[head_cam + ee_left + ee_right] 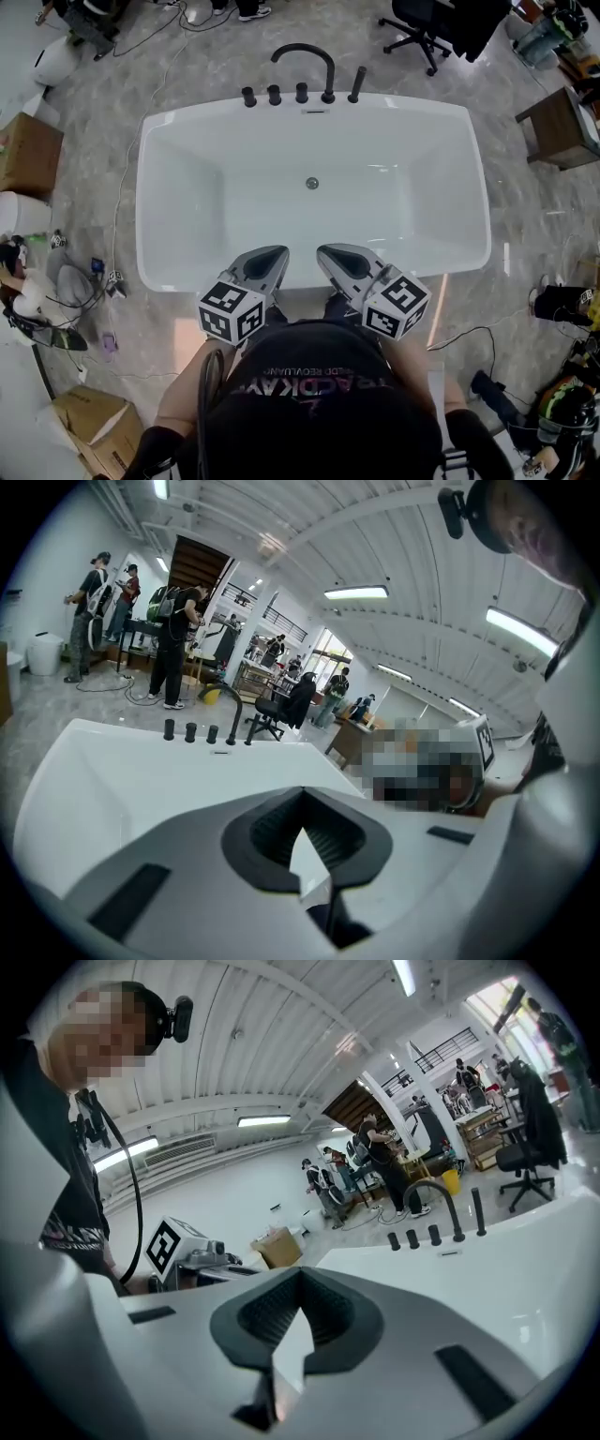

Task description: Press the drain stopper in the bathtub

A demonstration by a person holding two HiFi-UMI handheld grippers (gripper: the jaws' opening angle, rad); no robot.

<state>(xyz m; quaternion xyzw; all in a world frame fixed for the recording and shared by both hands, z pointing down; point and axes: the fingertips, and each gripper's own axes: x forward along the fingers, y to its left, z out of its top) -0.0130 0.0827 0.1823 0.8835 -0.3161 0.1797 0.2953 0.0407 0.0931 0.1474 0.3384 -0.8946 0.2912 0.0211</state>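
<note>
A white bathtub (159,169) fills the middle of the head view. Its small round metal drain stopper (312,183) sits on the tub floor toward the far wall, below the black faucet (306,54) and black knobs (274,94). Both grippers hover side by side over the tub's near rim, well short of the stopper. My left gripper (275,253) (302,791) is shut with nothing in it. My right gripper (330,252) (300,1272) is shut and empty too. The stopper is hidden in both gripper views, which show only the tub rim (112,738) and the faucet (436,1199).
A black office chair (420,26) stands behind the tub at the right, with a wooden stool (562,127) beside it. Cardboard boxes (28,150) and cables (112,281) lie on the floor at the left. People (176,644) stand far behind the tub.
</note>
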